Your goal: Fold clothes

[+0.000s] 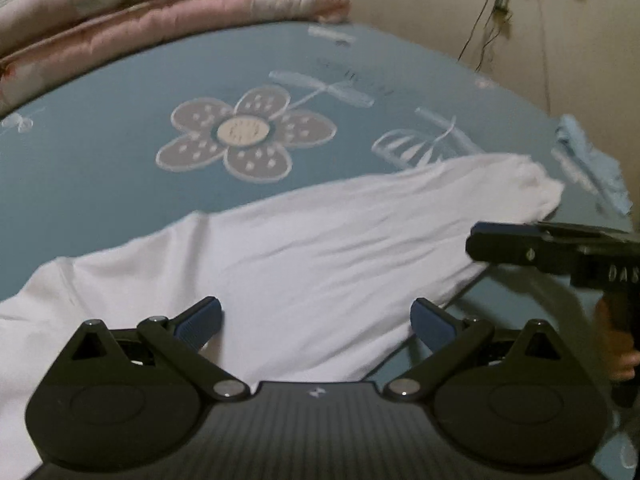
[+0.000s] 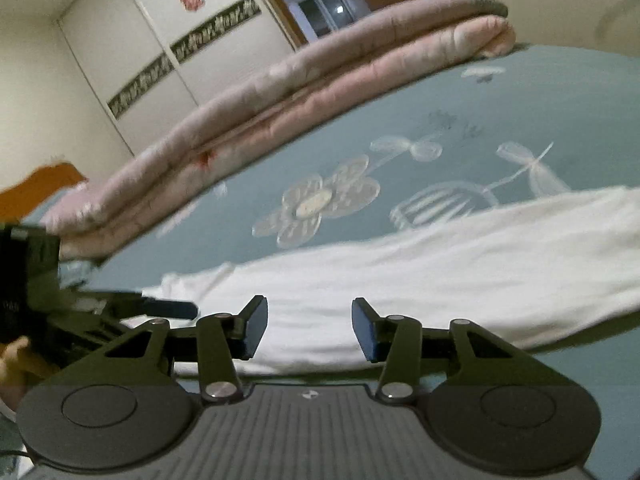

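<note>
A white garment [image 1: 304,248] lies spread flat on a blue bedsheet with a flower print [image 1: 244,132]. It also shows in the right wrist view [image 2: 440,264] as a long white band. My left gripper [image 1: 316,320] is open and empty, hovering just above the garment's near part. My right gripper [image 2: 310,328] is open and empty above the garment's near edge. The right gripper shows in the left wrist view [image 1: 560,252] at the right, and the left gripper shows in the right wrist view [image 2: 120,308] at the left.
A folded pink quilt [image 1: 172,12] lies along the far side of the bed; it also shows in the right wrist view [image 2: 280,96]. A light blue cloth [image 1: 592,160] lies at the bed's right edge. A wall with hanging cables [image 1: 496,12] stands behind.
</note>
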Demonstrator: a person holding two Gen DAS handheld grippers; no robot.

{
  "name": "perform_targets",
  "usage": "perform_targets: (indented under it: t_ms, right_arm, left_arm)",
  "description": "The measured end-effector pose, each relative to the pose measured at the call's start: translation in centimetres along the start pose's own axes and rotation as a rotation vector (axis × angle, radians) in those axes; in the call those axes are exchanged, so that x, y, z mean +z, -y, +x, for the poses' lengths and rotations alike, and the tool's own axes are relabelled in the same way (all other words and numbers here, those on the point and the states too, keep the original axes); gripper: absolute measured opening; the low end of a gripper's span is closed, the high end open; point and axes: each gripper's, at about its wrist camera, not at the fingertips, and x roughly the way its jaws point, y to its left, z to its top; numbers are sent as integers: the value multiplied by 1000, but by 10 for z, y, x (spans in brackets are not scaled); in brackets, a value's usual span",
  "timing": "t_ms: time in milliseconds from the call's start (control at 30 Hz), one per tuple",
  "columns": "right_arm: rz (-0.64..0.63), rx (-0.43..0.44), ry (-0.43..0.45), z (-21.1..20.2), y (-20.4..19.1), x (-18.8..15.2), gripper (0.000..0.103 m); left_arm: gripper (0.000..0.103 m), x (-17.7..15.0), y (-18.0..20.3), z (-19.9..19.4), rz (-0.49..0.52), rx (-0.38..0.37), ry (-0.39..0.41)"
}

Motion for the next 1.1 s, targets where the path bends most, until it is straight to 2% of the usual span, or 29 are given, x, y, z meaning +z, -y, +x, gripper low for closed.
perform_targets:
  t_ms: [100,133,300,400,467,600,767,867,900,1000,1033,1100]
  right_arm:
    - [22,-89,-43,4,8,-3,49]
    - [44,-83,-40,-1,14,-3,49]
    - [158,-130,20,-43,59,-6,46]
    - [215,-171,44,-62,81,-6,49]
    - [206,-219,73,-73,86,-4,50]
    - [262,-135,147,-79,91,4,54]
    - [234,-106,124,-55,82,19,57]
    - [226,-154,66,-38,87,19,59]
    - [235,-169,64,-38,92,17,52]
    - [292,-203,99,-54,109,18,52]
    - [293,-257,118,-62,116,17,52]
    - [322,-266,136,-72,135,16,51]
  left_arm:
    - [101,-2,5,4,37,26,-13]
    - [101,-3,7,4,48,31,-15]
    - [102,-5,11,5,82,47,-22]
    - [102,0,15,5,89,59,-48]
    - [102,6,21,-2,85,26,-33]
    - [102,27,47,-6,138,-46,42]
    - [102,41,85,29,207,-107,25]
    - [102,39,99,49,225,-159,-8]
    - [102,36,101,55,230,-162,-19]
    - [102,28,99,67,233,-161,-29]
    - [102,26,99,68,240,-161,-23]
    - [102,28,100,67,249,-164,-31]
